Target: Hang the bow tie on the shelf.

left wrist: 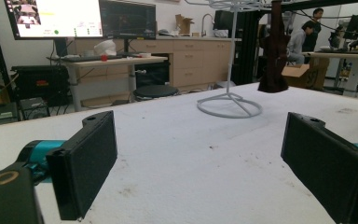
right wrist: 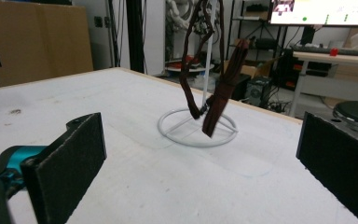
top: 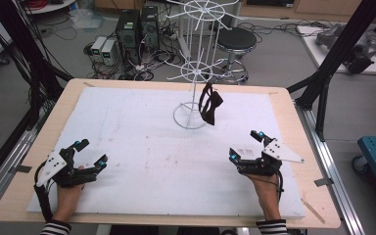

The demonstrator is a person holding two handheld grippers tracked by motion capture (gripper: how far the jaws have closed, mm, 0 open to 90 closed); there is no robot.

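The dark strap [top: 210,104] hangs on the white wire rack [top: 194,73] near the table's [top: 284,105] far edge. Left gripper [top: 92,152] and right gripper [top: 245,145] rest by the near corners, jaws spread, holding nothing. Judged: the strap looks placed, or untouched.

The table [top: 293,122] was pale wood under a white mat [top: 142,147] flecked with faint brownish marks, and on it stood a white wire rack [top: 196,73] from which hung a dark brown strap [top: 209,104]. Both the left gripper [top: 89,154] and the right gripper [top: 245,145] were black with teal tips and each carried a light grey plate dotted with small dark holes. The person's sleeves [top: 55,228] were striped black and white.
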